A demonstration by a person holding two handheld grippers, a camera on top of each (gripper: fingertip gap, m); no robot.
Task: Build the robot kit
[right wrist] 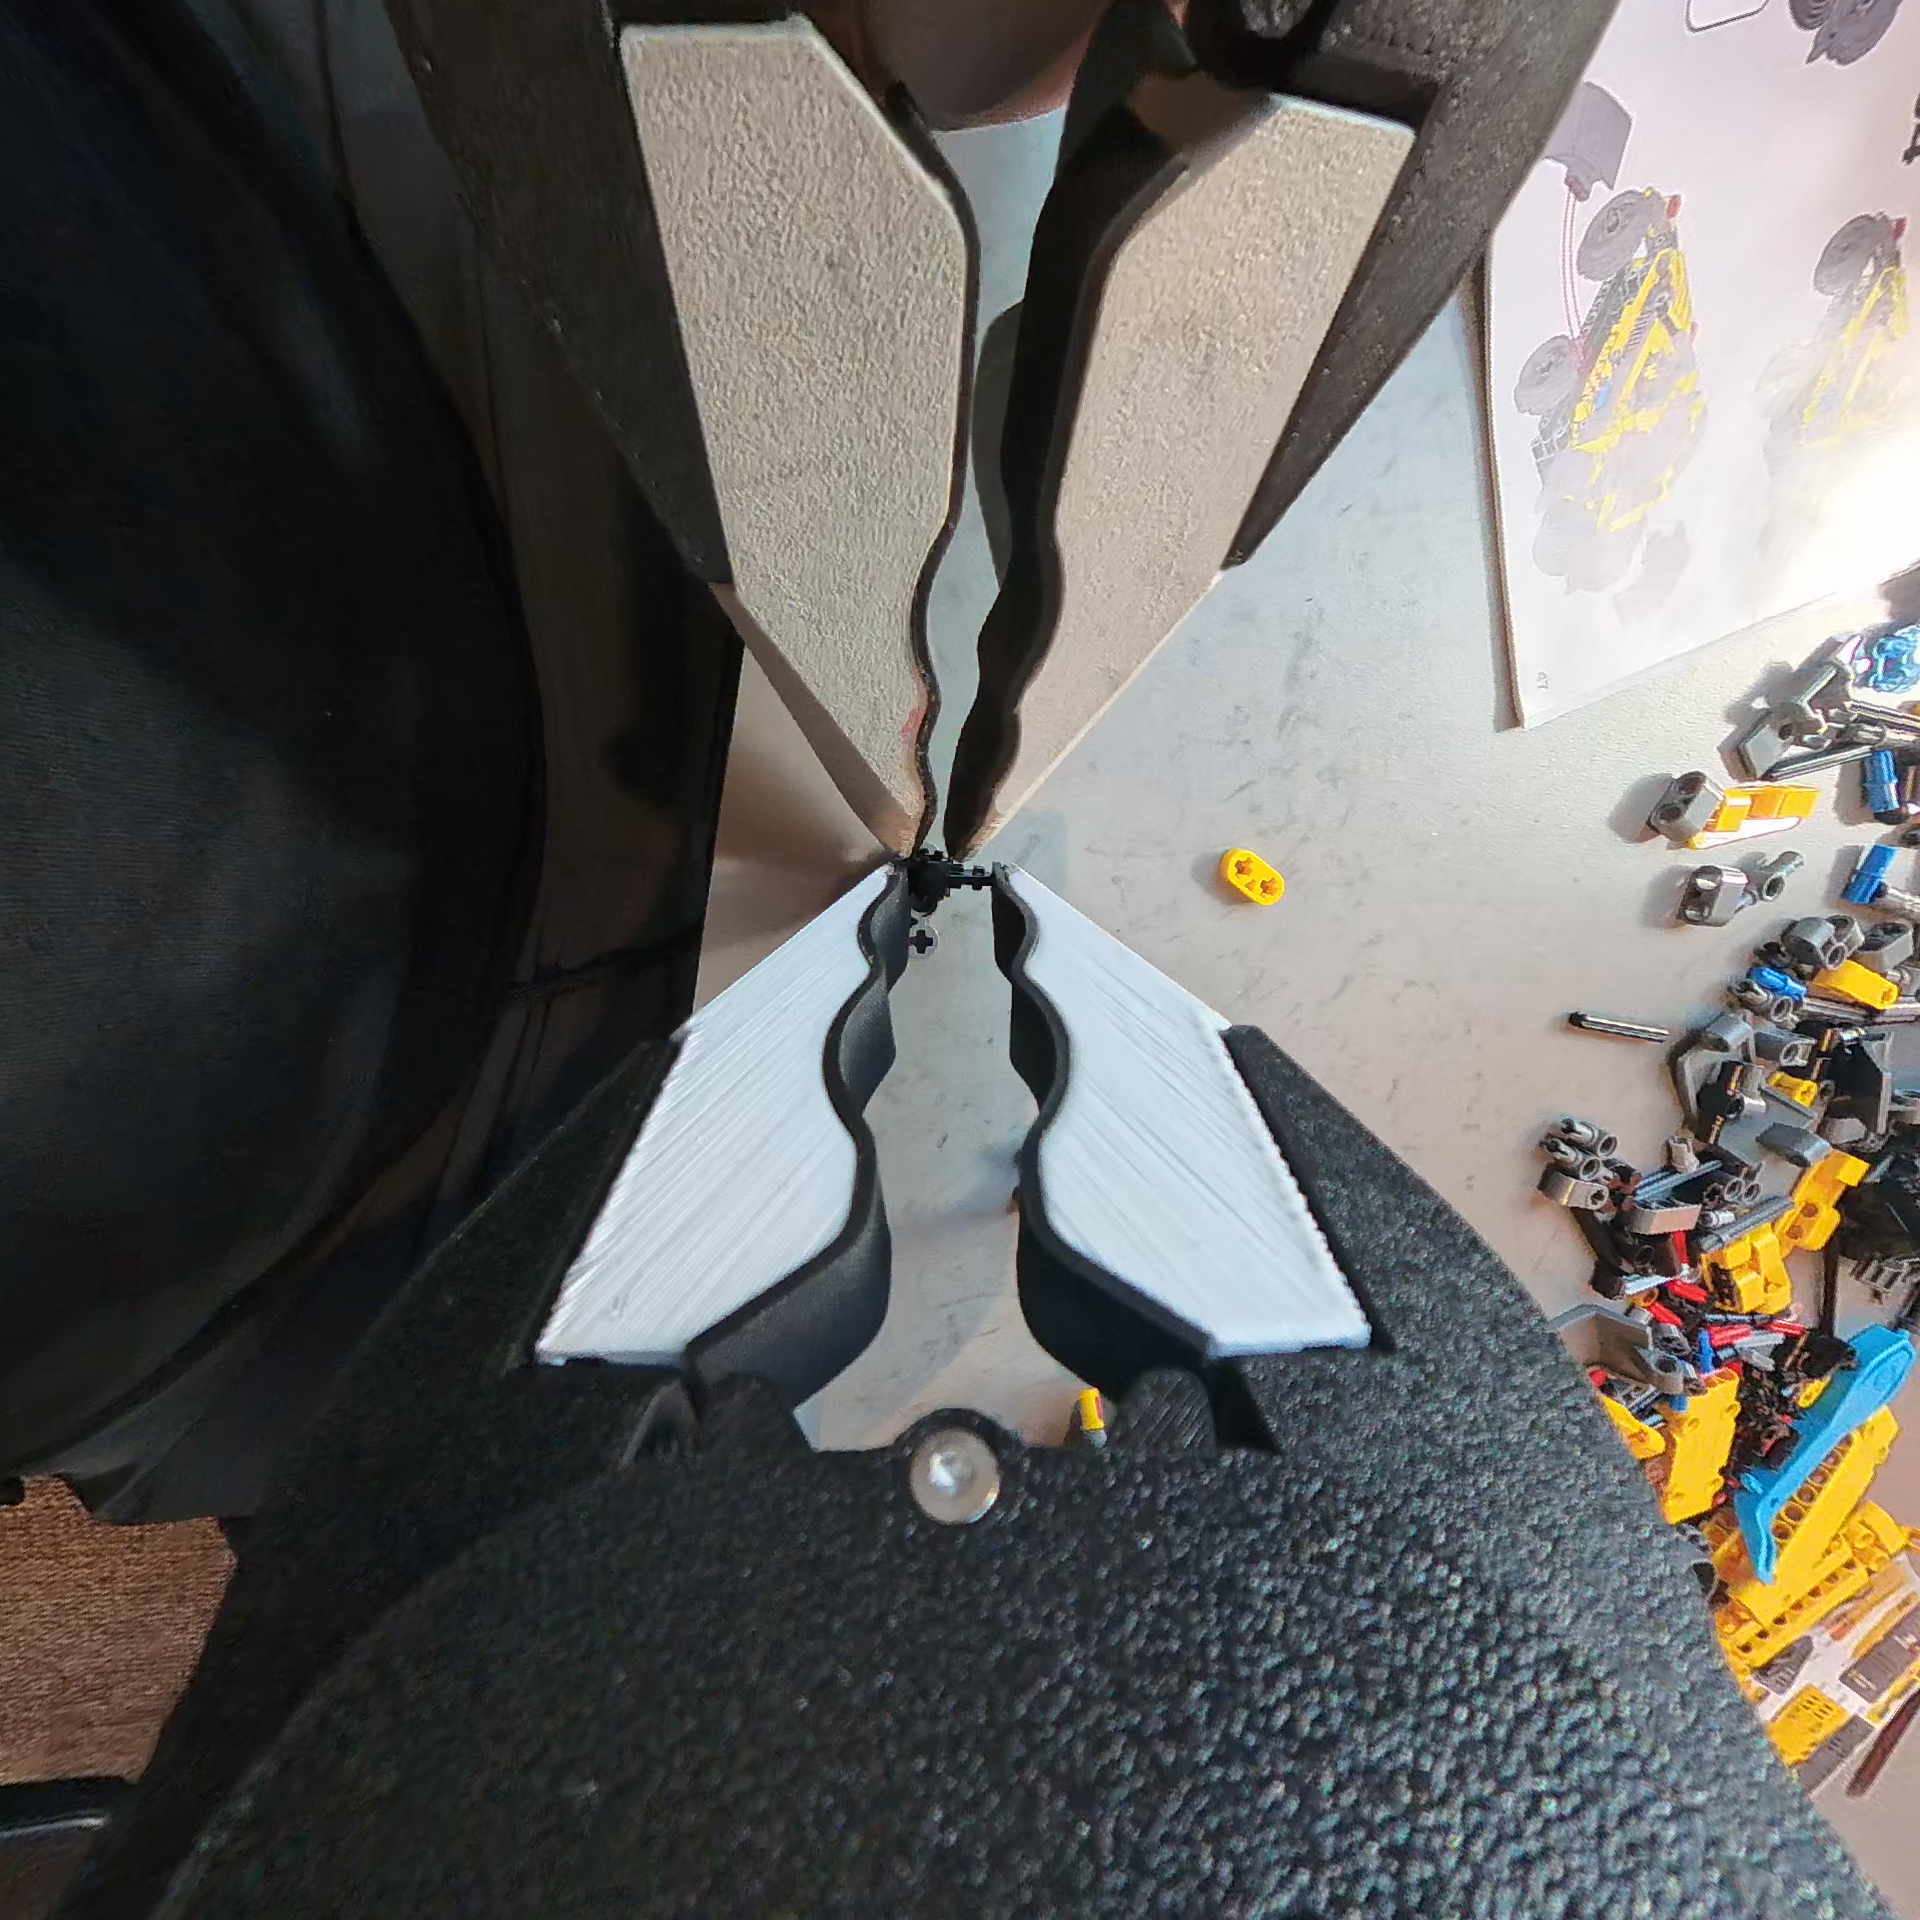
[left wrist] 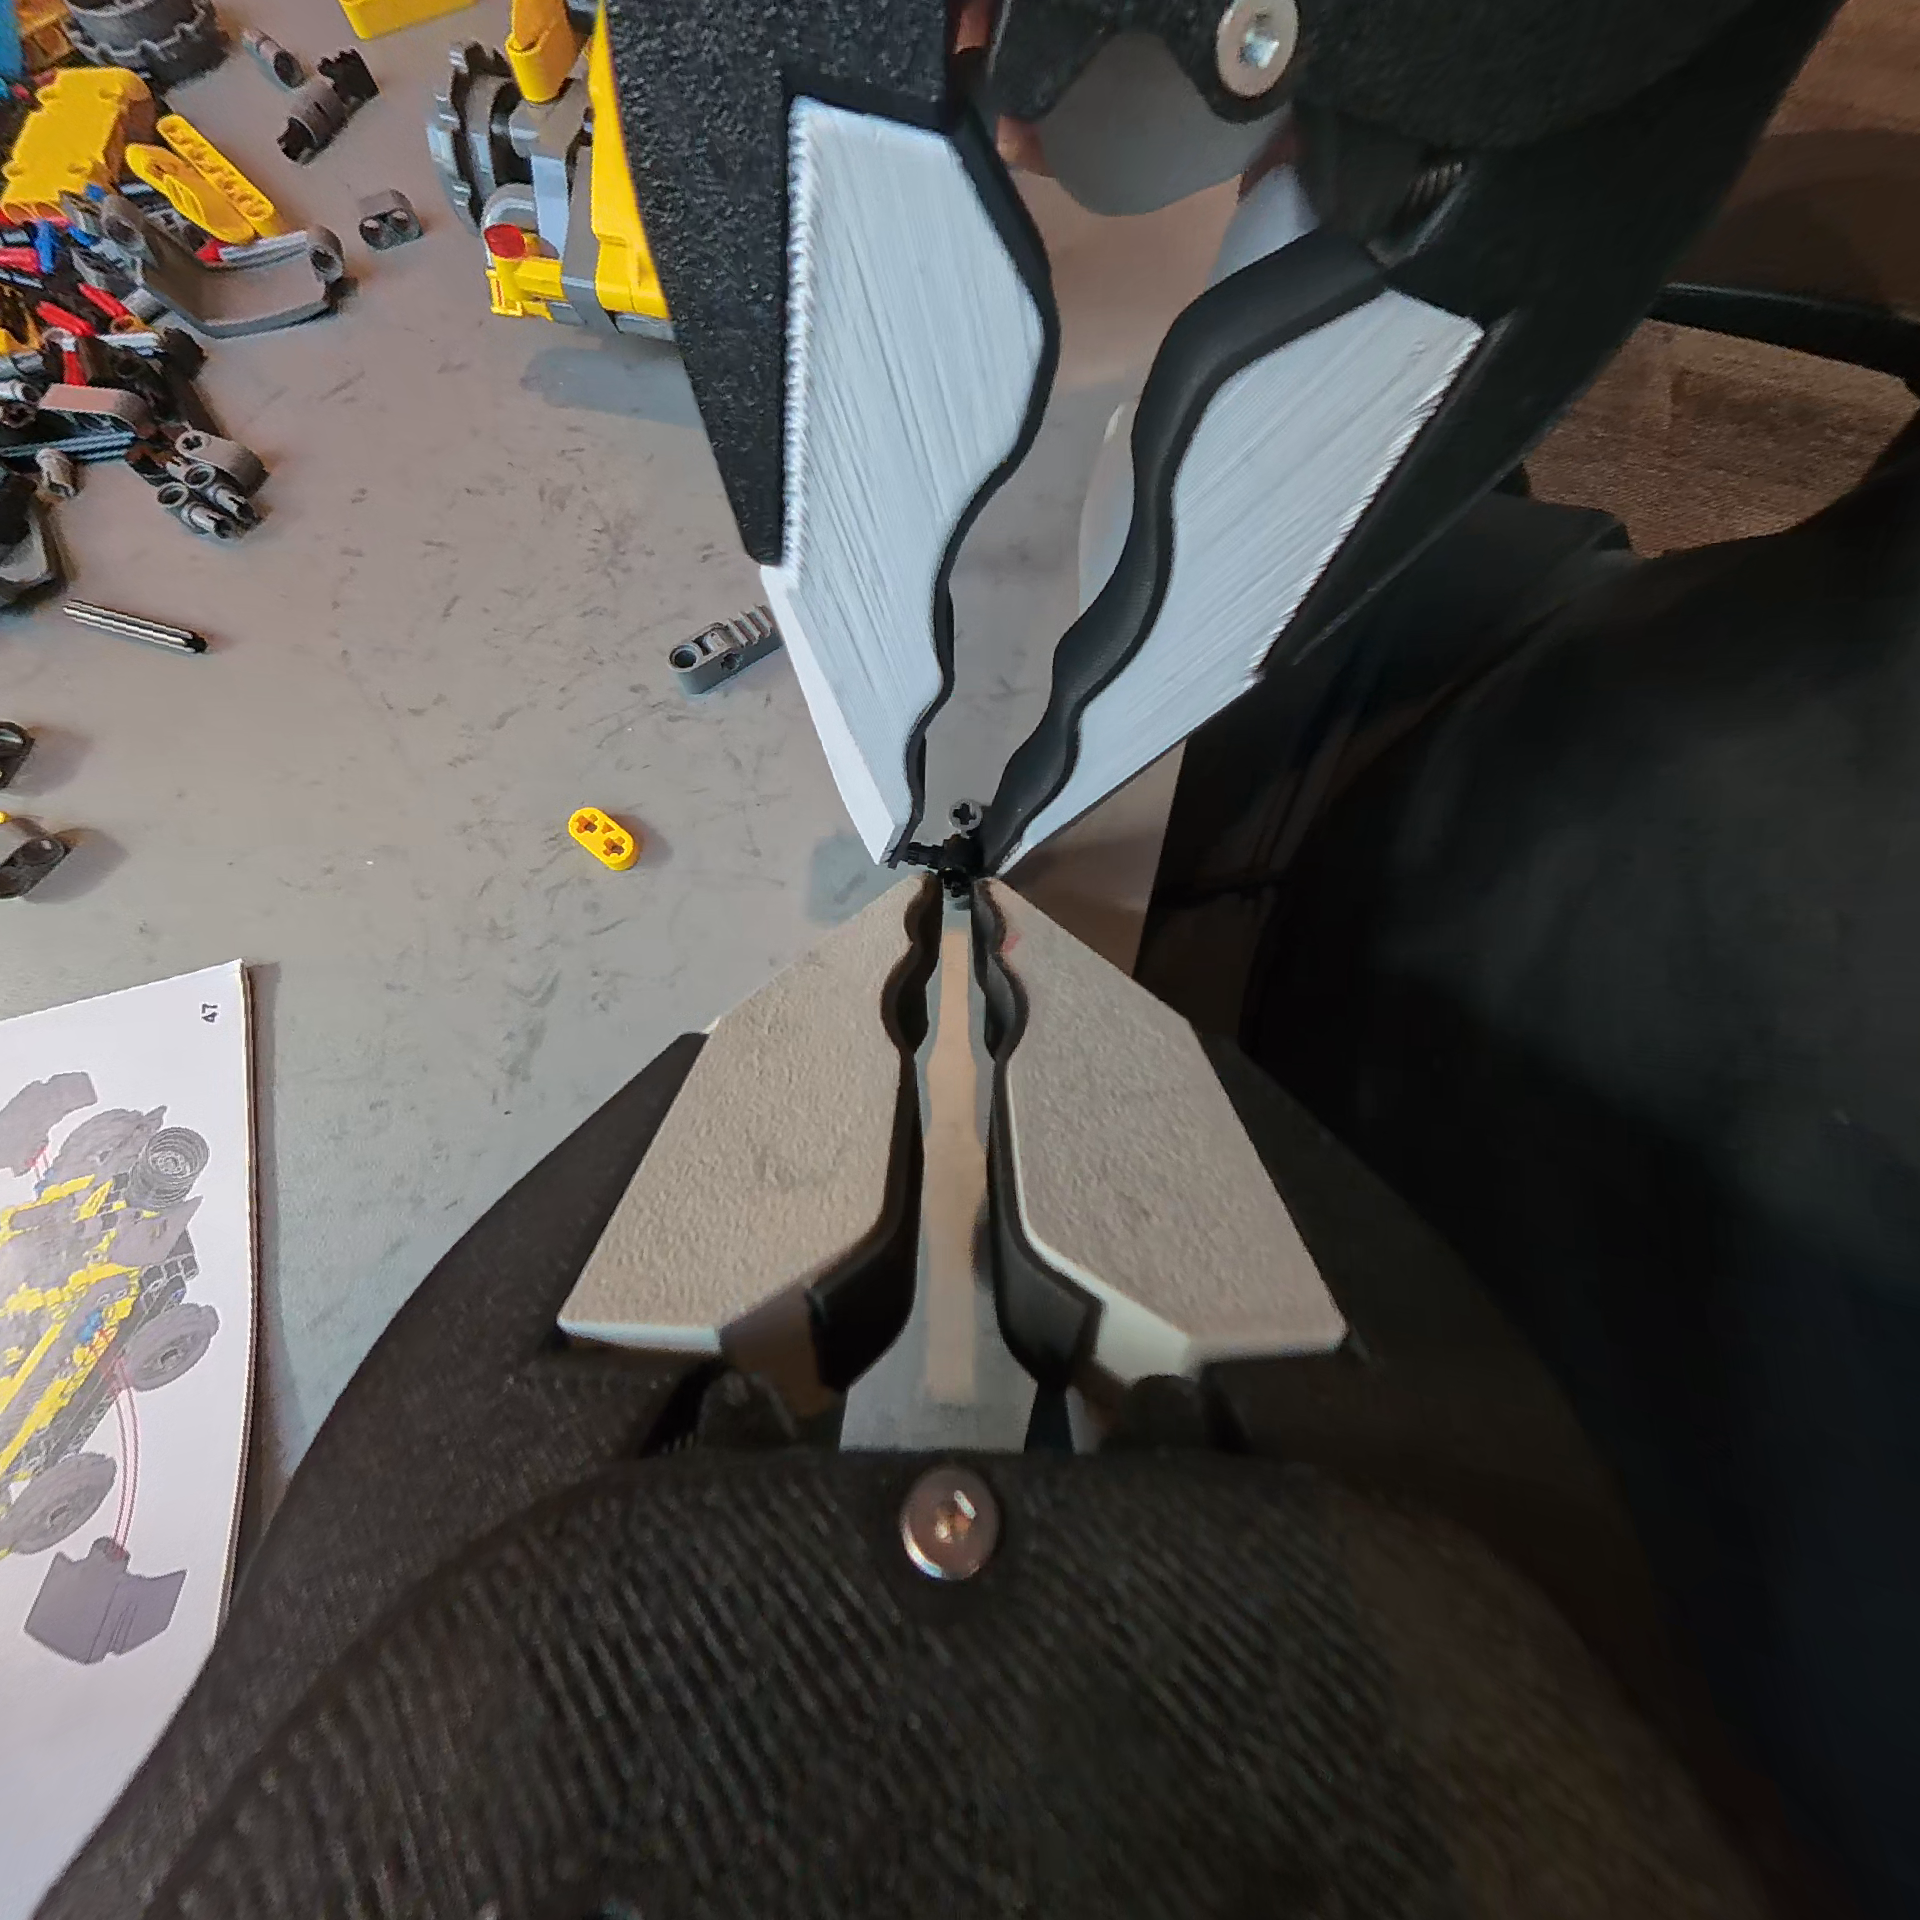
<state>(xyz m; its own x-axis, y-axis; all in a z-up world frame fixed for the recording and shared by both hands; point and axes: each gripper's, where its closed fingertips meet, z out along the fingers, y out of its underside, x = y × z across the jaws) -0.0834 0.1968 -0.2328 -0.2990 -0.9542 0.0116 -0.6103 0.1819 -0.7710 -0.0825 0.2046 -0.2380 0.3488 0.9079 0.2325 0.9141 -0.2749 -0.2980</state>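
Note:
My left gripper, with beige fingers, and my right gripper, with white fingers, meet tip to tip just above the grey table. Between the tips sits a small black connector piece, seen in the right wrist view too. A short cross-shaped stub sticks out of it. The left jaws are pinched together on the piece. The right jaws stand a little apart with the piece spanning the gap. The right gripper shows at the top of the left wrist view. The left gripper shows at the top of the right wrist view.
A yellow two-hole beam lies close by on the table. There is also a grey toothed piece, a black axle, a heap of loose parts, a part-built yellow model and an open instruction booklet. Dark cloth lies beyond the table edge. The grippers are tip to tip, or close to it. From the right gripper's tips to the part-built yellow model is close to 15 cm.

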